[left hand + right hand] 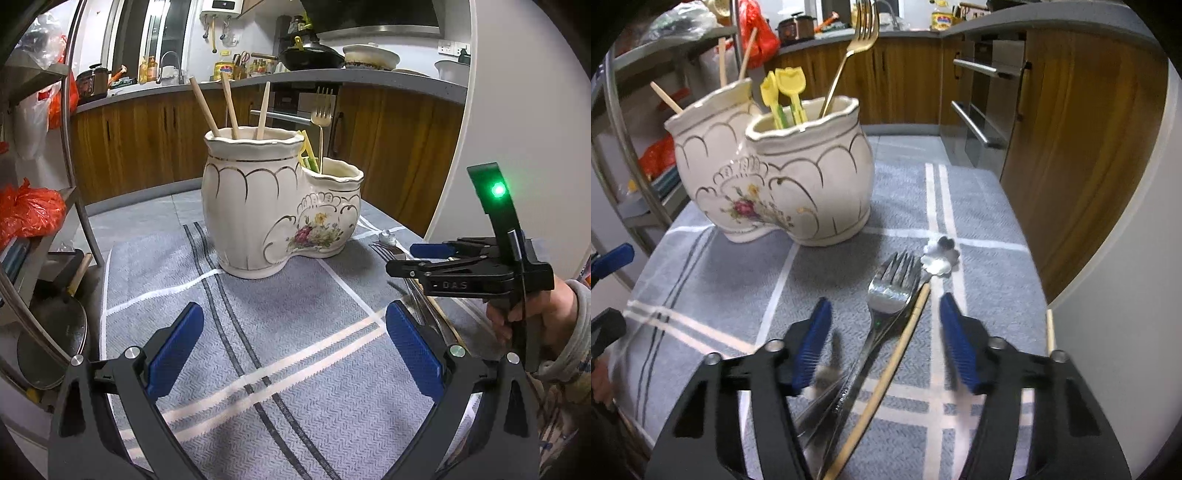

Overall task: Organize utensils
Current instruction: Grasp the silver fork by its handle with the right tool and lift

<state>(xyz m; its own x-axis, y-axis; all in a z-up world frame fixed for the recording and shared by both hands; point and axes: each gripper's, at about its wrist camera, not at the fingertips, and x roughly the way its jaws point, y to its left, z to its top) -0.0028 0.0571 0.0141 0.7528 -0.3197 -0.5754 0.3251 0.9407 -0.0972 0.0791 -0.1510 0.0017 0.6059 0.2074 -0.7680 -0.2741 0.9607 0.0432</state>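
Observation:
A cream two-pot ceramic holder stands on the grey striped cloth. Its tall pot holds wooden sticks; its low pot holds a gold fork and yellow-green picks. The holder also shows in the right wrist view. My left gripper is open and empty, in front of the holder. My right gripper is open, low over a steel fork, a wooden chopstick and a flower-headed spoon lying on the cloth. It shows in the left wrist view.
Wooden cabinets and an oven with bar handles stand behind the table. A metal rack with red bags stands at the left. A white wall edge rises at the right.

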